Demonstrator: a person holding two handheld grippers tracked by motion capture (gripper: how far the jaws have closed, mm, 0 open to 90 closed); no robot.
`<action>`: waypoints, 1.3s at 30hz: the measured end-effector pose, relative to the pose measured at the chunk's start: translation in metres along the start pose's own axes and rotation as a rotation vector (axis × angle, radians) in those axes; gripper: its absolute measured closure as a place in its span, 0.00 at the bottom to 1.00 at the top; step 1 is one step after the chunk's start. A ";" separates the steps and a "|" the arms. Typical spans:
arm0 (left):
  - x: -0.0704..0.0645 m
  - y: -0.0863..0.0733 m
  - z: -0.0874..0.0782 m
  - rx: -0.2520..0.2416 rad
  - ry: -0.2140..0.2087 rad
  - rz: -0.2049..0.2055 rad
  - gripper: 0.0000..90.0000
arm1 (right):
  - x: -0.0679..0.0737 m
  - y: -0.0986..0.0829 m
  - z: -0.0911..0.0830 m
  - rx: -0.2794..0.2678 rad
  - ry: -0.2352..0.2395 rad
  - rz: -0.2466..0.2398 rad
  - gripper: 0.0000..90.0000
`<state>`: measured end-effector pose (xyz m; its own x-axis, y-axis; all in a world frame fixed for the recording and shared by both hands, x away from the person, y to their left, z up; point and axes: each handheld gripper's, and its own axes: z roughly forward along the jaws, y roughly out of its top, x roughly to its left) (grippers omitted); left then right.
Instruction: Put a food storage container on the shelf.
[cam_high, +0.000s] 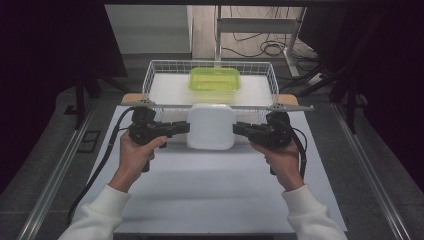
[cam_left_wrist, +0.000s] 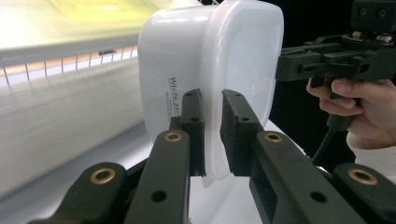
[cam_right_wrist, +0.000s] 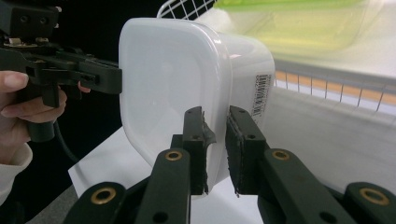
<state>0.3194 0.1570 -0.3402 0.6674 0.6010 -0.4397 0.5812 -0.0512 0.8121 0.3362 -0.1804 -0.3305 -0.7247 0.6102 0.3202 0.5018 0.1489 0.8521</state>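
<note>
My left gripper (cam_left_wrist: 212, 135) and right gripper (cam_right_wrist: 215, 147) fingers clamp the opposite rims between them of the white container (cam_high: 211, 126), seemingly light, smooth and slightly flexible.

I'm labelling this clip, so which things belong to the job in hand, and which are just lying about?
In the job:
white container, its rim clamped on both sides
left gripper
right gripper
wire basket just behind it, probably

Lying about:
green-lidded container inside the basket
cables on the floor
</note>
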 end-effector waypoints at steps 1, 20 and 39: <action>0.000 0.002 -0.001 -0.002 0.001 0.003 0.89 | 0.000 0.002 -0.001 -0.003 -0.001 -0.003 0.86; -0.003 0.046 -0.005 -0.044 0.016 0.036 0.88 | 0.001 0.046 -0.008 -0.044 -0.008 -0.029 0.87; 0.019 0.118 0.006 -0.037 0.010 0.025 0.88 | -0.027 0.114 -0.002 -0.056 0.002 0.013 0.87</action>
<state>0.4038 0.1572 -0.2547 0.6768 0.6079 -0.4152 0.5464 -0.0370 0.8367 0.4122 -0.1810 -0.2412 -0.7193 0.6103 0.3319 0.4838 0.0972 0.8698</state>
